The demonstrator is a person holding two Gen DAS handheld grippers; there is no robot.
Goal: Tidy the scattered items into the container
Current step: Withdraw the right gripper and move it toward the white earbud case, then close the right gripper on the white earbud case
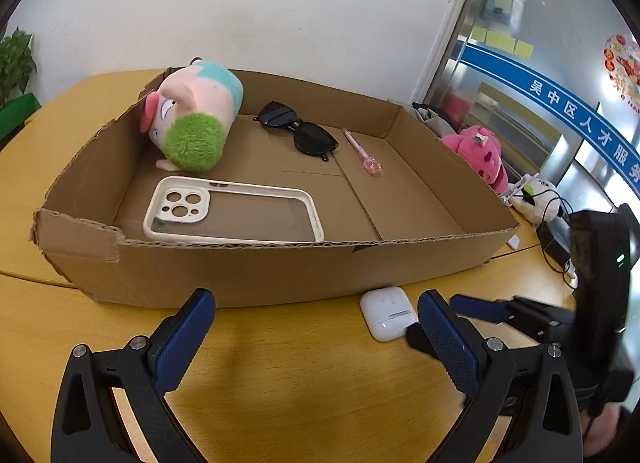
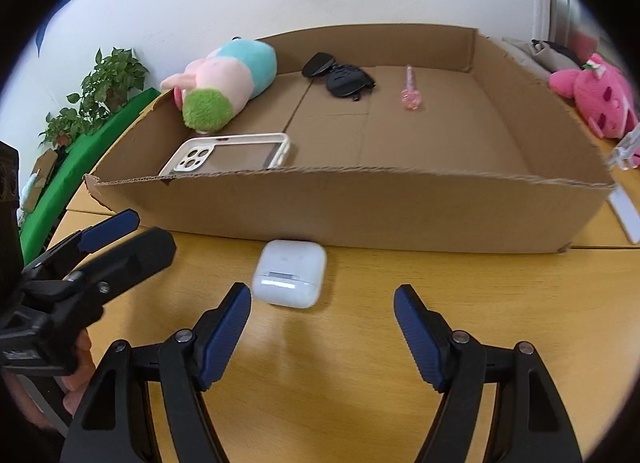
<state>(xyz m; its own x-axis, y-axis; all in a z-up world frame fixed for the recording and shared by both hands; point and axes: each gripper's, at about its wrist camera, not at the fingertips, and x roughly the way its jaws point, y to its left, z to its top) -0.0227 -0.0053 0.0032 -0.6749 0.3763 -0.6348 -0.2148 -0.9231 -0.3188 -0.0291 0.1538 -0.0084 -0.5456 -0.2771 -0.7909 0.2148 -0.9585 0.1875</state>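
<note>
A shallow cardboard box [image 1: 240, 267] [image 2: 360, 215] holds a pink-and-teal plush [image 1: 192, 115] [image 2: 224, 79], black sunglasses [image 1: 300, 129] [image 2: 340, 77], a pink pen [image 1: 362, 149] [image 2: 411, 93] and a cream phone case [image 1: 228, 211] [image 2: 224, 153]. A white earbud case [image 1: 386, 313] [image 2: 290, 277] lies on the wooden table in front of the box. My left gripper [image 1: 316, 319] is open and empty, left of the case. My right gripper [image 2: 322, 305] is open, just short of the case; it also shows in the left wrist view [image 1: 452, 317].
A pink strawberry plush [image 1: 480, 153] [image 2: 592, 93], a white plush with cables [image 1: 536, 199] and a black device [image 1: 554, 241] sit right of the box. A potted plant [image 2: 96, 95] stands at left. A white card [image 2: 626, 215] lies by the box's right corner.
</note>
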